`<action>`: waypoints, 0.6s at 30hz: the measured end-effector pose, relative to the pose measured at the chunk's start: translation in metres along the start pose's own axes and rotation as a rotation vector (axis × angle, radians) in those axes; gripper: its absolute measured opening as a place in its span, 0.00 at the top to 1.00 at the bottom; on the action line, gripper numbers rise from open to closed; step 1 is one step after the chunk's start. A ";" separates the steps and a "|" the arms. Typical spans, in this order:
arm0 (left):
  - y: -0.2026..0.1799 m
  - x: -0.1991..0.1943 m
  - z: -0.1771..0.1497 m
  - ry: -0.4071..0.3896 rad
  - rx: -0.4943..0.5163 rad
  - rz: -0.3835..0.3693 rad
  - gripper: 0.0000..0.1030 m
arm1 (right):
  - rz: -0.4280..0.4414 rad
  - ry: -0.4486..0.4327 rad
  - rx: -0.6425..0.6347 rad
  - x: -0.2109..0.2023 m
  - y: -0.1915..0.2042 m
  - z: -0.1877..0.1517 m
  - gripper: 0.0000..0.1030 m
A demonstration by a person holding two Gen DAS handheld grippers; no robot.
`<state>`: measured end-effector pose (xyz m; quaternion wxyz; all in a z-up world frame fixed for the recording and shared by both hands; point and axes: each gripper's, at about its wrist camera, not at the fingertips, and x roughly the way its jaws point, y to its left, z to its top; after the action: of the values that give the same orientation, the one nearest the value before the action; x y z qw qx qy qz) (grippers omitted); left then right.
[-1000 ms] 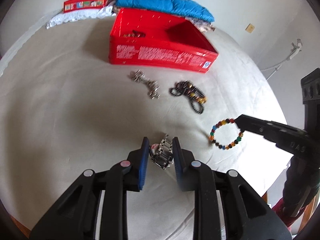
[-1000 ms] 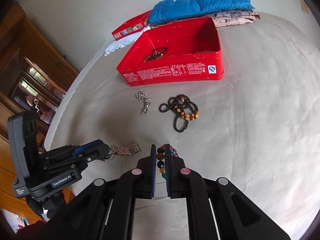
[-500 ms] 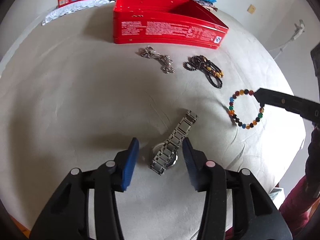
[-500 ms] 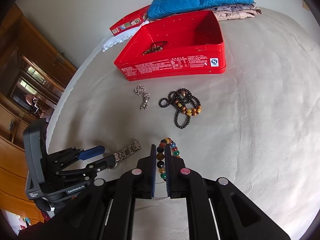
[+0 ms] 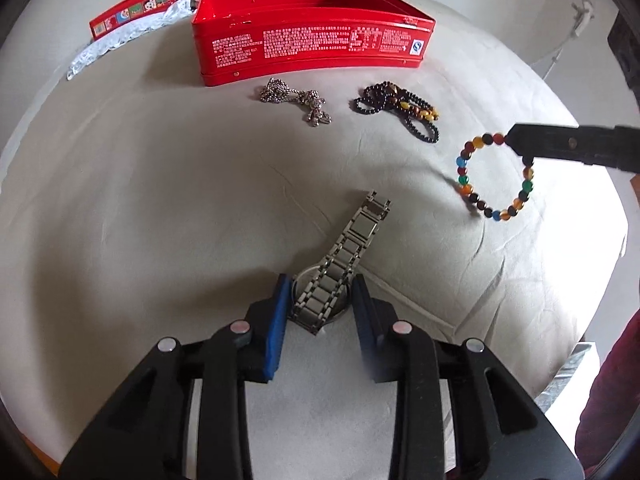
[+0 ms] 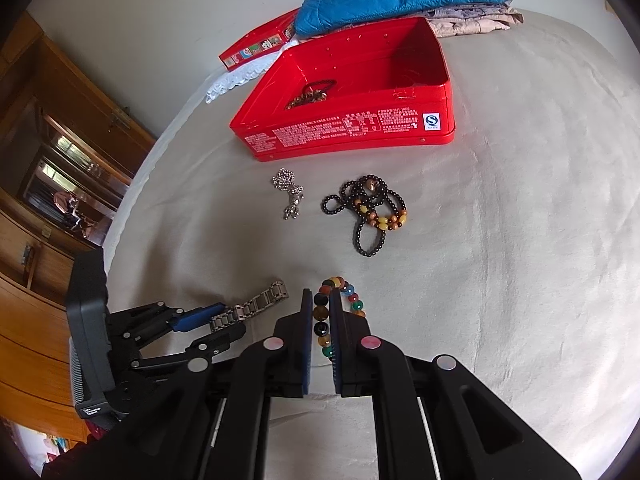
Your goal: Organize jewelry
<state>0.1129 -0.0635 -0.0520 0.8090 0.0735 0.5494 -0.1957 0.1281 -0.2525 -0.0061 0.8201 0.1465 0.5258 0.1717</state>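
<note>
Left gripper (image 5: 320,300) low over cream bedsheet (image 5: 160,200), jaws just been closing, metal-link wristwatch (image 5: 340,264) between blue pads (image 5: 278,320), whether pads press it unclear. Right gripper (image 6: 321,312) clamped on multicoloured bead bracelet (image 6: 322,312), loop resting on sheet. Beyond: silver chain necklace (image 6: 289,192), dark bead necklace (image 6: 370,212), then open red tin (image 6: 344,132) holding beaded piece (image 6: 310,96).
</note>
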 end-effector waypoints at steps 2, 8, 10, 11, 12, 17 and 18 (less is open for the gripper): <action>0.004 -0.003 0.002 -0.006 -0.027 -0.034 0.71 | -0.002 0.000 0.003 -0.001 0.000 0.000 0.93; 0.008 -0.026 0.017 -0.082 -0.059 -0.075 0.71 | 0.001 -0.019 -0.006 -0.009 0.004 0.004 0.93; 0.007 -0.033 0.024 -0.104 -0.071 -0.077 0.71 | 0.007 -0.027 -0.010 -0.012 0.006 0.007 0.93; 0.008 -0.038 0.028 -0.121 -0.079 -0.078 0.71 | 0.010 -0.032 -0.012 -0.014 0.007 0.009 0.93; 0.009 -0.042 0.032 -0.134 -0.085 -0.079 0.71 | 0.013 -0.038 -0.016 -0.016 0.008 0.011 0.93; 0.009 -0.063 0.053 -0.207 -0.092 -0.079 0.71 | 0.021 -0.070 -0.035 -0.026 0.018 0.024 0.93; 0.009 -0.066 0.056 -0.216 -0.092 -0.080 0.71 | 0.024 -0.076 -0.039 -0.027 0.020 0.028 0.93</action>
<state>0.1437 -0.0588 0.0296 0.8575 -0.0075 0.4699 -0.2091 0.1406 -0.2482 0.0356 0.8401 0.1433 0.4890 0.1858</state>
